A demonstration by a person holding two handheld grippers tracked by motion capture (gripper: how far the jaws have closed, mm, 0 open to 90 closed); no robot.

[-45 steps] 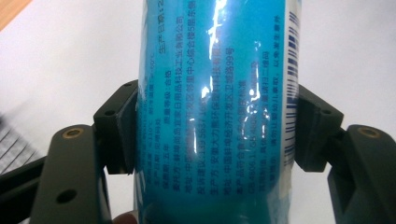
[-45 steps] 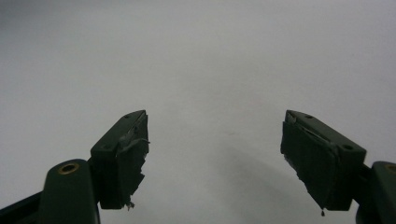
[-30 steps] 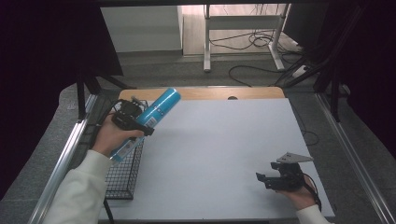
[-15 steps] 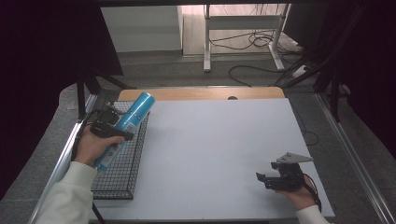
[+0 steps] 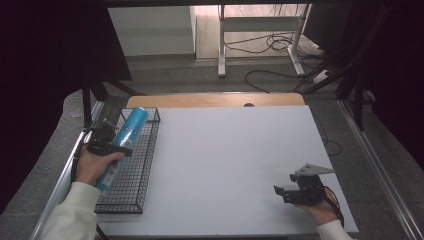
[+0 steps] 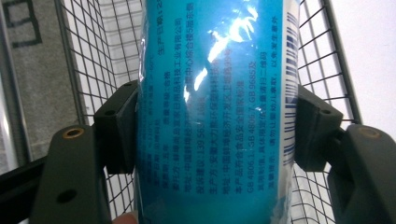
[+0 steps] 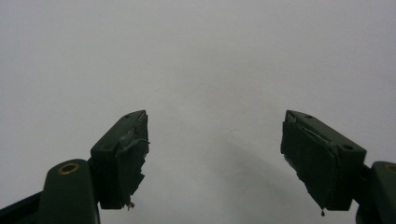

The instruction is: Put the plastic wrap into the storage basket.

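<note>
Over one wire basket (image 5: pixel 131 180), one blue can (image 5: pixel 122 145) between left tool (image 5: pixel 102 142) pads.

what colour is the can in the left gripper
Bright blue can with dark print and a barcode, clearest in the left gripper view.

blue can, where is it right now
In the high view the blue can is at the table's left edge, clamped in the left gripper and held slanted over the black wire basket.

Blue can (image 5: pixel 122 145), tilted, over wire basket (image 5: pixel 131 192)
</note>
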